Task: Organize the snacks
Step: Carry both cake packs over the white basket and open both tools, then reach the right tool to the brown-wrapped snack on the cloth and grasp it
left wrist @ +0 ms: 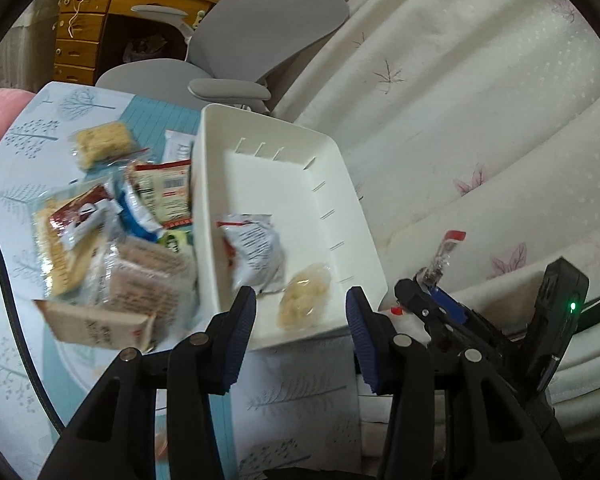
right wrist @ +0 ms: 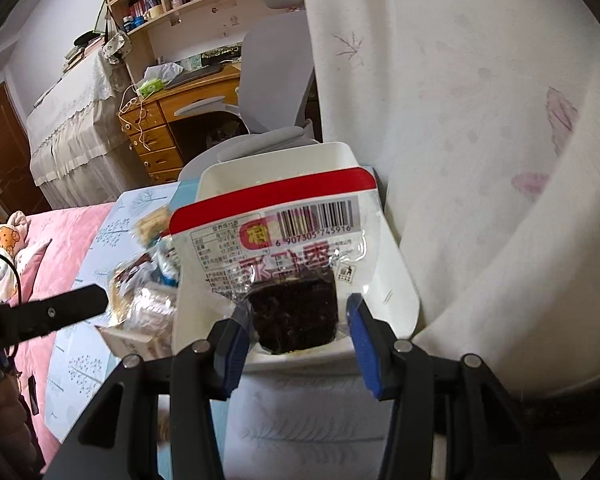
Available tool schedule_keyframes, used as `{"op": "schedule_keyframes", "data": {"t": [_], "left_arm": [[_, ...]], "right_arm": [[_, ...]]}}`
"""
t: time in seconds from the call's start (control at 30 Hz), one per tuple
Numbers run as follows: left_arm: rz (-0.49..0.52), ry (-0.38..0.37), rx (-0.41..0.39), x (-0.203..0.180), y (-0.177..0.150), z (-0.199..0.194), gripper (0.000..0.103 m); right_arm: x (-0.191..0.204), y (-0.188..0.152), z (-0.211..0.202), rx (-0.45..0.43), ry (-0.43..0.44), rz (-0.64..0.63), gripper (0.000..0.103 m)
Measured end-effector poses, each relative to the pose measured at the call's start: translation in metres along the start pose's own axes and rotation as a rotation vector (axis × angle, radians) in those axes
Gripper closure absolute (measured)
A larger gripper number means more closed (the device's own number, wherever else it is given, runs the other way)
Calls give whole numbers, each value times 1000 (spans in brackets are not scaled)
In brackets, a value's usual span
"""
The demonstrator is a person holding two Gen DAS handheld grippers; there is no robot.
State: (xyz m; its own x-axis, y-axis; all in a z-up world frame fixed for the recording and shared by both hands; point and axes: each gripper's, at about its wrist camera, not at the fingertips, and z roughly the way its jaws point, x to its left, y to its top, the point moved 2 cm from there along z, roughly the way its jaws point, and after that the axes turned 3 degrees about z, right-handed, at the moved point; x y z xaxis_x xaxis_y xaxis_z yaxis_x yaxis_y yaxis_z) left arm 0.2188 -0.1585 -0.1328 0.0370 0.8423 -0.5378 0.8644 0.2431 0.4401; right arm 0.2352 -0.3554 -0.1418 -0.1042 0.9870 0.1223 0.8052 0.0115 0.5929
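My right claw (right wrist: 296, 330) looks spread around the date packet (right wrist: 284, 256), barely pinching; it could slip outside the bin (left wrist: 284, 208). Left claw (left wrist: 300, 312) hangs open.

1. Bin (left wrist: 324, 184) sat on the tablecloth (left wrist: 24, 200), just beside the bedding (left wrist: 480, 100) on its right.
2. Snack pile (left wrist: 112, 248) lay left of the bin, touching its wall.
3. Two packets were in the bin: printed pouch (left wrist: 256, 252) left, pale packet (left wrist: 304, 300) right, nearer you.
4. Your right gripper (right wrist: 296, 332) carried the date packet (right wrist: 284, 264) above the bin's near end.
5. Chair (left wrist: 260, 36) stood behind the bin, desk (left wrist: 88, 20) behind it.
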Motion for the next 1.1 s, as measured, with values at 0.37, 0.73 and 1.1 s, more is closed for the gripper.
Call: {"op": "schedule_keyframes", "data": {"t": [0.37, 0.73, 1.1], "left_arm": [[-42, 27, 22, 0, -6, 12, 56], [-77, 73, 25, 26, -25, -20, 51], [-50, 111, -5, 52, -49, -66, 51]], "right_arm": [[-23, 7, 36, 97, 43, 87, 44], [-22, -19, 42, 208, 108, 245, 44], [-5, -66, 31, 278, 87, 351, 44]]}}
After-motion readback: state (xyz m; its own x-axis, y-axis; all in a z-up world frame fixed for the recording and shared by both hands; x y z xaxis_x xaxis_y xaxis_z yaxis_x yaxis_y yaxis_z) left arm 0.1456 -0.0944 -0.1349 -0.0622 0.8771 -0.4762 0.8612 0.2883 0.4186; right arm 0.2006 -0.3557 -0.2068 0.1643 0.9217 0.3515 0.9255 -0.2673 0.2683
